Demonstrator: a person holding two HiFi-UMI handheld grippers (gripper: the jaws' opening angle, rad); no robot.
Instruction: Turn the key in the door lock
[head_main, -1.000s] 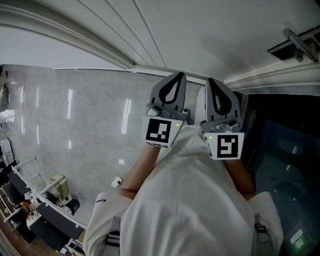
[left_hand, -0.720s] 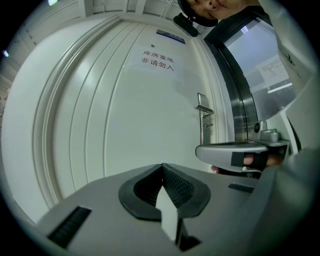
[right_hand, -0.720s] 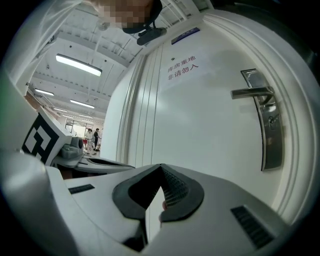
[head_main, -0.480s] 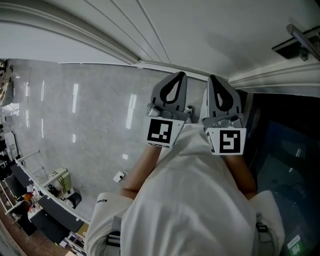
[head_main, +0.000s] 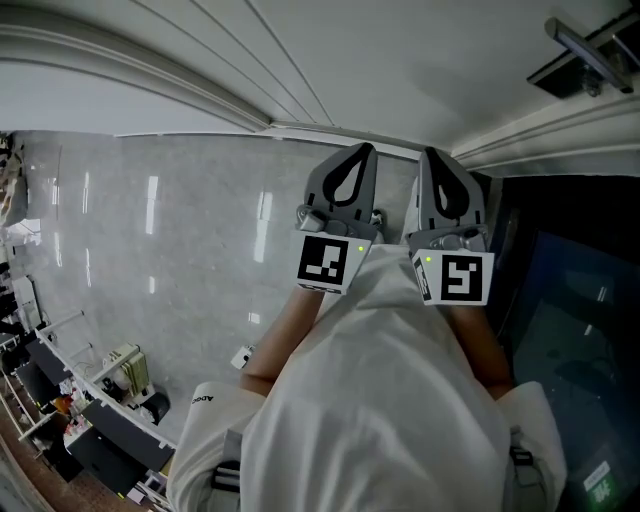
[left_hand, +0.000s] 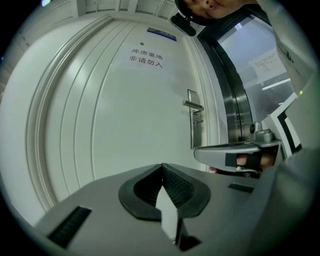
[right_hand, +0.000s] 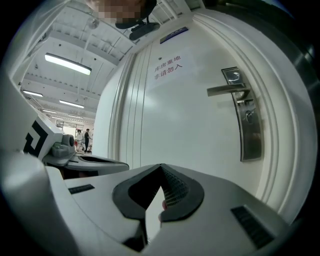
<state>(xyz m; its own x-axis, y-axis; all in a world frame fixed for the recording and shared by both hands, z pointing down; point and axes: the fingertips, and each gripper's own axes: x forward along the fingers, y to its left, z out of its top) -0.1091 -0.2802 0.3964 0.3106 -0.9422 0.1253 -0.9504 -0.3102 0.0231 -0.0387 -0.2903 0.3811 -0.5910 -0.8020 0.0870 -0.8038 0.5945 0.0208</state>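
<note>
- Currently reading left gripper as clenched, tips meeting, grasping nothing; seeing only white door through the slot behind the pads.
- Reading right gripper as clenched too; spotting a tiny pinkish speck at the pad line, too small for naming, so not calling it a held thing.
- Holding both side by side, close together, roughly level, pointing at the door; touching neither door nor hardware.
- Locating the task's thing: lock plate sitting on the door's right side, lever handle sticking out leftward near the plate's top, keyhole just under the lever; all well apart from both sets of tips.
- Not resolving a key in that keyhole from either gripper view; too small for telling.
- Judging progress: fitting tongs standing off ahead of reaching for the lock, and equally fitting tongs standing clear after a finished turn; finding nothing at the cylinder for settling which.
- Noting the surface: white door, panelled with raised mouldings, carrying a printed sign up high.
- Noting the room: glossy grey stone floor mirroring ceiling lights, dark glass panel flanking the door on the right, cluttered benches sitting off at the left edge.
</note>
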